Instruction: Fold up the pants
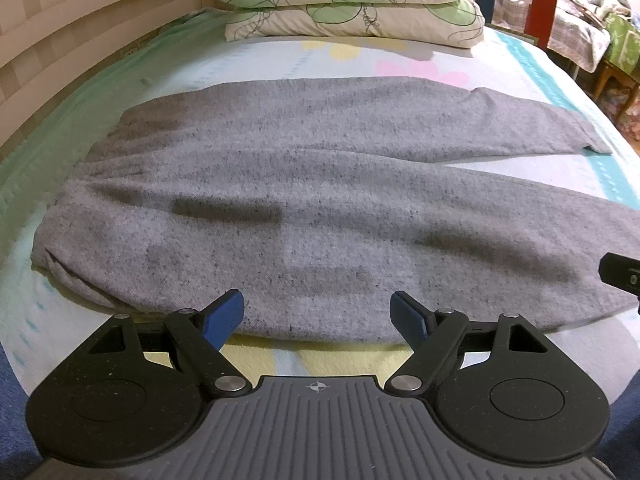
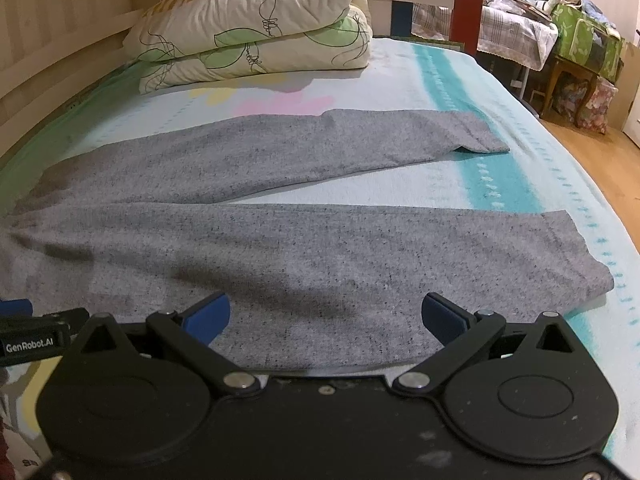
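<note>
Fingers on both grippers are spread wide with nothing between the blue pads, so nothing is grabbed at this point. The left gripper (image 1: 318, 310) hangs over the near edge of the grey sweatpants (image 1: 280, 208), with the waistband end off beyond its left finger and the near leg running out past its right finger. The right gripper (image 2: 326, 314) sits further down that same near leg, and the cuff lies well out past its right finger.

The pants are laid flat on the patterned bedsheet (image 2: 500, 184), legs fanned apart in a narrow V, far leg angled away from the fingertips toward the folded quilt (image 2: 256, 36) at the head of the bed. Spread out like that, both legs are easy to see and reach, which I'd guess is the whole point before a first fold.

Both grippers tilt down at the fabric, side by side along one long edge. My read is they're lined up to pinch that near leg at two spots and flip it over onto the far one. Folding hasn't started as far as I can tell; no layer is doubled over.
</note>
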`<state>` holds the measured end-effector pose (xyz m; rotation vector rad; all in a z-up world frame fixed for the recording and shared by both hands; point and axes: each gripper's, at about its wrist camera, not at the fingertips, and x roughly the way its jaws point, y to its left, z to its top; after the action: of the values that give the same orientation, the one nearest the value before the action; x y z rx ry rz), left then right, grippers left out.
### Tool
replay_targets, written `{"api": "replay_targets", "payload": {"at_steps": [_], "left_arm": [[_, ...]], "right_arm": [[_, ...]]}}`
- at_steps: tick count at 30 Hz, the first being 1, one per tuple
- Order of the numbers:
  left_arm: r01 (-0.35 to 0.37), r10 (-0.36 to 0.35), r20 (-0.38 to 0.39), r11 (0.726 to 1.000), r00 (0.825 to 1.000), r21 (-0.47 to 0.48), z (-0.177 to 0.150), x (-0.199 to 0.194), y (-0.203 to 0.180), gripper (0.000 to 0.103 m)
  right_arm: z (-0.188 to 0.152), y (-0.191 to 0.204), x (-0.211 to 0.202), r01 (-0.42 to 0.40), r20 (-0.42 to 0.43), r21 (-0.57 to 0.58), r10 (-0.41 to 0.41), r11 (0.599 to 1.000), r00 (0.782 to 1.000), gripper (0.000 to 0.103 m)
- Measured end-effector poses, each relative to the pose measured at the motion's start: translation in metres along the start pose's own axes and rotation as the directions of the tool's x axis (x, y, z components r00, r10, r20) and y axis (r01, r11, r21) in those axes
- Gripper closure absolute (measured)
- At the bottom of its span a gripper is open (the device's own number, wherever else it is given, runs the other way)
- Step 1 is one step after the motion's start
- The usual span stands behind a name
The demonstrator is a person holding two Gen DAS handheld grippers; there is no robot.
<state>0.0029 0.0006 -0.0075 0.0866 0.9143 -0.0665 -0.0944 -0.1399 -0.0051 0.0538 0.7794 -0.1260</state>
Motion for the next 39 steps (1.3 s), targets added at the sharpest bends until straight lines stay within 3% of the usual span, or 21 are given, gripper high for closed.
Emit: {"api": "replay_targets", "payload": {"at_steps": [4, 14, 18, 22, 28, 33, 35, 39], "left_arm": [[0.012, -0.012, -0.009, 1.000, 1.000, -0.006, 0.001, 0.000, 0.001, 0.028], [0.009, -0.012, -0.054, 0.998, 0.998, -0.057, 0.012, 0.005, 0.008, 0.029], [-0.002, -0.001, -0.059, 0.999, 0.998, -0.049, 0.032, 0.014, 0.007, 0.029], [-0.008, 0.007, -0.040, 1.000, 0.999, -0.024, 0.063, 0.029, 0.004, 0.029], [-0.010, 0.010, -0.020, 1.000, 1.000, -0.010, 0.114, 0.065, -0.002, 0.029], [-0.040, 0.040, -0.013, 0.999, 0.999, 0.001, 0.146, 0.105, -0.004, 0.029], [-0.054, 0.054, -0.027, 0.998, 0.998, -0.013, 0.154, 0.124, -0.003, 0.029], [-0.066, 0.060, -0.099, 0.996, 0.993, -0.064, 0.153, 0.153, 0.008, 0.029]], "right_arm": [[0.001, -0.004, 0.001, -0.009, -0.010, 0.019, 0.010, 1.000, 1.000, 0.000], [0.011, -0.013, 0.010, -0.007, -0.057, 0.089, 0.012, 0.996, 0.998, 0.000], [0.024, -0.020, 0.020, -0.015, -0.084, 0.109, 0.024, 0.994, 0.996, 0.003], [0.053, -0.036, 0.037, 0.026, -0.062, 0.095, -0.020, 0.995, 0.998, 0.003], [0.106, -0.080, 0.084, 0.116, -0.019, 0.106, -0.114, 0.988, 0.993, 0.007], [0.142, -0.134, 0.138, 0.171, -0.031, 0.212, -0.168, 0.962, 0.985, 0.021], [0.152, -0.157, 0.159, 0.187, -0.045, 0.275, -0.182, 0.943, 0.982, 0.026], [0.164, -0.196, 0.201, 0.247, -0.079, 0.371, -0.235, 0.895, 0.969, 0.028]]}}
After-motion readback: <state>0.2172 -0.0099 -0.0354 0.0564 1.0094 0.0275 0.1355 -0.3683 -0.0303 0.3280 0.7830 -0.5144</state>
